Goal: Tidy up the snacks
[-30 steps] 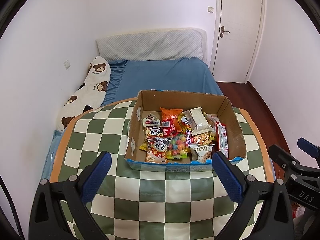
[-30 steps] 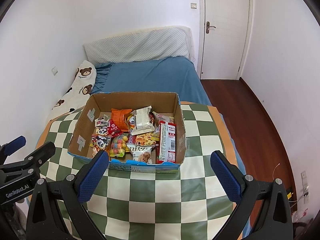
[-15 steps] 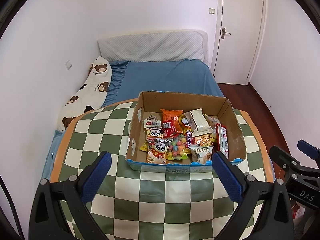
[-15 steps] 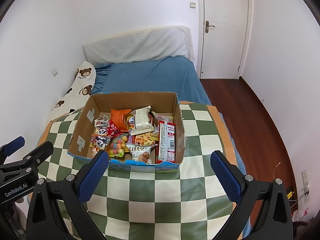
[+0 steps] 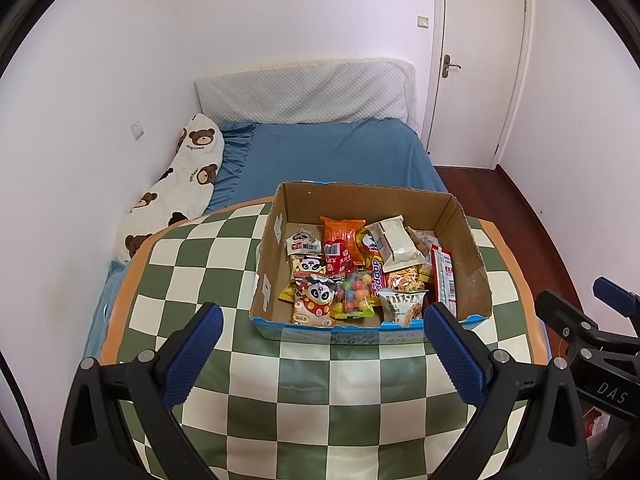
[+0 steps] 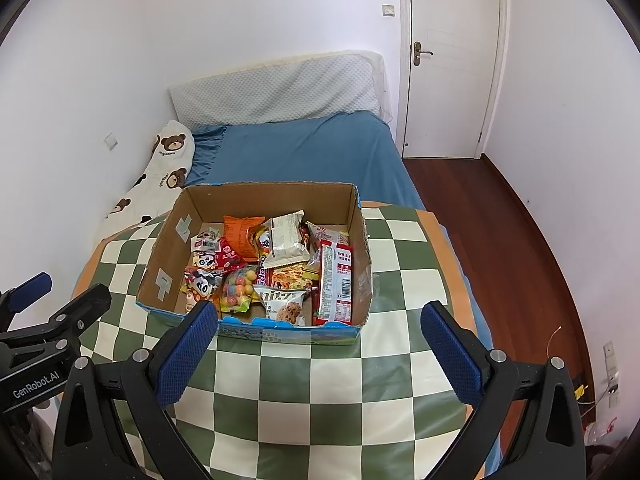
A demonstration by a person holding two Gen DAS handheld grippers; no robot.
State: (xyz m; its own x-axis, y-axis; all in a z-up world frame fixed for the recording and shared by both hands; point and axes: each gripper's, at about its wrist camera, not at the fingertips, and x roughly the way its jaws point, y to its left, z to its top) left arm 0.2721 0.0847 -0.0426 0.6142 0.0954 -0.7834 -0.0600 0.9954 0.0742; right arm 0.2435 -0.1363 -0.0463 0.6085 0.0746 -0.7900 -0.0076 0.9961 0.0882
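A cardboard box [image 5: 468,236] packed with snacks is sitting on a round table [image 5: 200,264] covered in green-and-cream checks, at the foot of a bed [image 5: 332,156] with a blue sheet. Two handheld grippers are hovering over the near side of the table, short of the box: the left gripper [image 5: 322,354] and the right gripper [image 6: 320,354] are each holding their blue-padded fingers spread wide, gripping nothing. Inside the box, an orange bag [image 5: 342,232] is lying toward the back, a white packet [image 5: 394,240] is resting on top of the heap beside it, and a tall red packet [image 5: 445,280] is standing against the right wall. Nearer the front, a panda-print pouch [image 5: 316,300], a bag of coloured candy balls [image 5: 354,292] and a cookie bag [image 5: 402,304] are lying side by side. A bear-print pillow [image 5: 180,176] is lying along the left wall, and a white door [image 5: 478,64] is standing shut beyond the bed.
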